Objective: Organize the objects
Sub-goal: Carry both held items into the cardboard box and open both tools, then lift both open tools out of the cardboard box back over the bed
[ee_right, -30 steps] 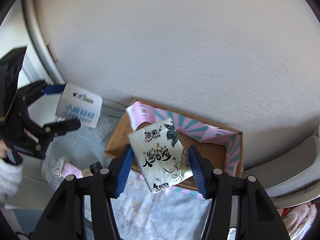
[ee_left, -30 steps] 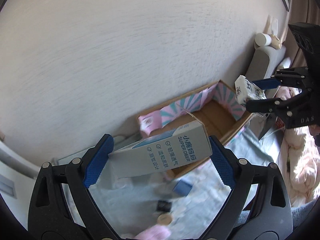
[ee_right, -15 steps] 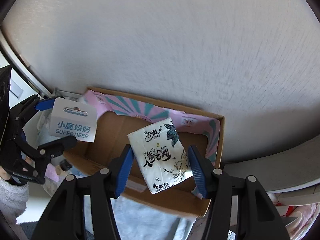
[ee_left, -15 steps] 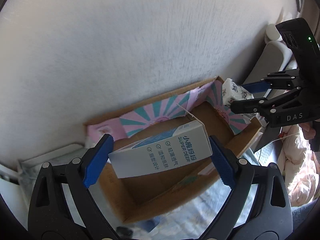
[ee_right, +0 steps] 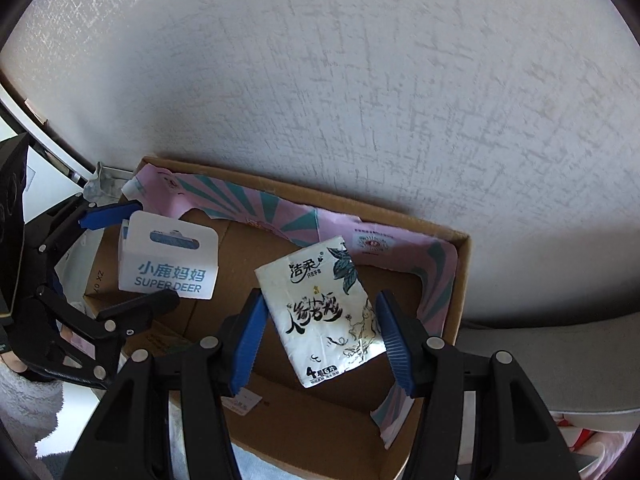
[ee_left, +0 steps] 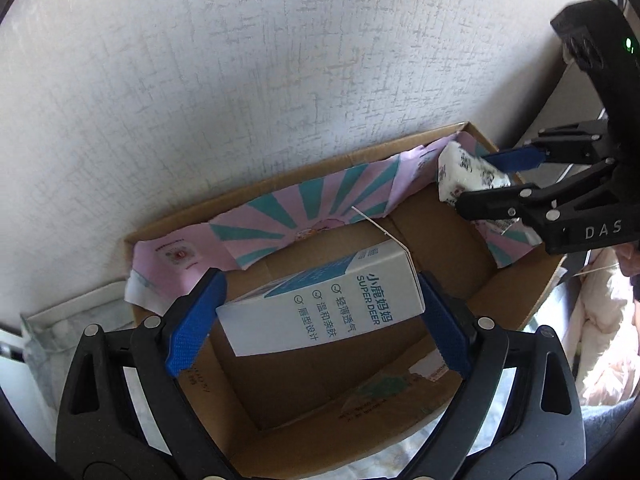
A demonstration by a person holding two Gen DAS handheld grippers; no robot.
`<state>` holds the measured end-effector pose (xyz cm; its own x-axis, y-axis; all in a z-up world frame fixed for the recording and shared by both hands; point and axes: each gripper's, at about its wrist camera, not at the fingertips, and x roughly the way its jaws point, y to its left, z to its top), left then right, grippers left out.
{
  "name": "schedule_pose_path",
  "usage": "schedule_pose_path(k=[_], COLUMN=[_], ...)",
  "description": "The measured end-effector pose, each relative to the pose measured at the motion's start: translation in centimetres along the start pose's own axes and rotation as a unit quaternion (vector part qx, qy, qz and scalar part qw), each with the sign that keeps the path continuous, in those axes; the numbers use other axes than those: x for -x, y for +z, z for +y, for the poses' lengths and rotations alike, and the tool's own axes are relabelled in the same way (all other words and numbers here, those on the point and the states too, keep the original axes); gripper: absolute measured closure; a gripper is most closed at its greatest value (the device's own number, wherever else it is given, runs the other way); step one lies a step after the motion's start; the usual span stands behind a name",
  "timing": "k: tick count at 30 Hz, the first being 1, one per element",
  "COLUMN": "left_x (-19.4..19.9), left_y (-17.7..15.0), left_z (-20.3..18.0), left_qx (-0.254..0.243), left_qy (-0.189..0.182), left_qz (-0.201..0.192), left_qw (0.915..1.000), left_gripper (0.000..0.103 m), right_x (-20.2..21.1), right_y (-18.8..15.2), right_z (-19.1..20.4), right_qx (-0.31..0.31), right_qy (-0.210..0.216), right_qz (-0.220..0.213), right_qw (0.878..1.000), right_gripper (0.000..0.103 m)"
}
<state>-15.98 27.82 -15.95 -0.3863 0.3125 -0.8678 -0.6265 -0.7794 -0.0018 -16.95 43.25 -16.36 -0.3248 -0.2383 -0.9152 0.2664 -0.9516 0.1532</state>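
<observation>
Textured wall [ee_left: 240, 80], one cardboard box [ee_left: 304, 432], two tools [ee_left: 316, 316] [ee_right: 320, 332], two packs held [ee_left: 320, 300] [ee_right: 320, 316]

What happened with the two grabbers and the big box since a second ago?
Both grippers moved in over the cardboard box, which now fills both views; a second ago it lay farther off, with the floor clutter showing. The left gripper keeps hold of the Super Deer box, and the right gripper keeps hold of the tissue pack. Nothing has been let go.
</observation>
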Motion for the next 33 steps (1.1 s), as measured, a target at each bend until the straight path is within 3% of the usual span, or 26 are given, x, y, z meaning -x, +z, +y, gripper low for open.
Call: schedule_pose_path(k=[3,4,5,6,16,28,33], left_x=[-0.1,0.0,0.1,0.1,2.4,5.3,7.3], left_y=[0.7,0.9,1.0,1.1,0.6,0.5,-0.2], left_z=[-0.3,-0.4,-0.5,-0.6,-0.2,-0.6,-0.2], left_qx=[-0.01,-0.012,-0.014,-0.018,-0.022,-0.04,-0.036], left_qy=[0.021,0.021,0.017,0.014,0.007,0.017,0.018], left_qz=[0.014,0.017,0.022,0.032,0.034,-0.006,-0.018], left_qw=[0.9996,0.9996,0.9995,0.9992,0.9992,0.999,0.999], left_gripper=[0.003,0.001,0.0,0.0,0.0,0.0,0.0], right_x=[-0.5,-0.8,-1.0,-1.3,1.1,3.3,5.7], right_y=[0.8,1.0,1.0,1.1,-0.2,-0.4,-1.1], right_z=[0.1,0.0,-0.2,-0.4,-1.4,1.2,2.4], right_qx=[-0.005,-0.012,-0.02,-0.035,-0.096,-0.07,-0.05], right_qy=[-0.001,0.001,0.004,0.012,0.033,-0.005,-0.055], right_qz=[0.008,0.017,0.025,0.033,-0.008,-0.042,-0.071], right_qw=[1.0,1.0,0.999,0.999,0.995,0.997,0.995], right_gripper=[0.049,0.038,0.011,0.0,0.0,0.0,0.0])
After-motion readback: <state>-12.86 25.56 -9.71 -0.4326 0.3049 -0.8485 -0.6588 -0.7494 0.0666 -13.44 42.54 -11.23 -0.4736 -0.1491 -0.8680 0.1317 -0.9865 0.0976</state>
